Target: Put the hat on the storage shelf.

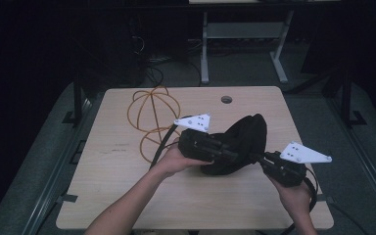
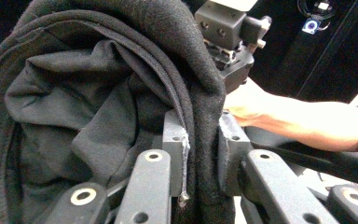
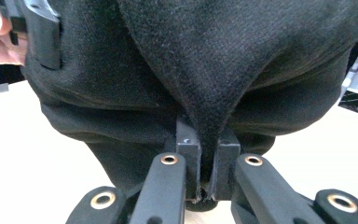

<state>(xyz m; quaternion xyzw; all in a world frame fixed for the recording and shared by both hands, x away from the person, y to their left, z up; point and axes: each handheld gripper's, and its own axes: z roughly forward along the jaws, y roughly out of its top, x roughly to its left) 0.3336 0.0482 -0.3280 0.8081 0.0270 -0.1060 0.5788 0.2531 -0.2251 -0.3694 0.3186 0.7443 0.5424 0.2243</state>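
A bunched black fleece garment (image 1: 242, 142) is lifted partly off the wooden table (image 1: 127, 196) between my two grippers. In the high view my left gripper (image 1: 225, 152) reaches in from the left and my right gripper (image 1: 260, 159) from the lower right. The left gripper view has my left gripper (image 2: 204, 154) pinching a thick folded hem of the garment (image 2: 98, 107) between its pads. In the right gripper view my right gripper (image 3: 208, 163) clamps a hanging fold of the garment (image 3: 214, 70), its jaws close together around the cloth.
A loose coil of orange cable (image 1: 149, 115) lies on the table's far left part. A round hole (image 1: 226, 99) sits near the far edge. A white desk frame (image 1: 245, 34) stands beyond the table on the dark floor.
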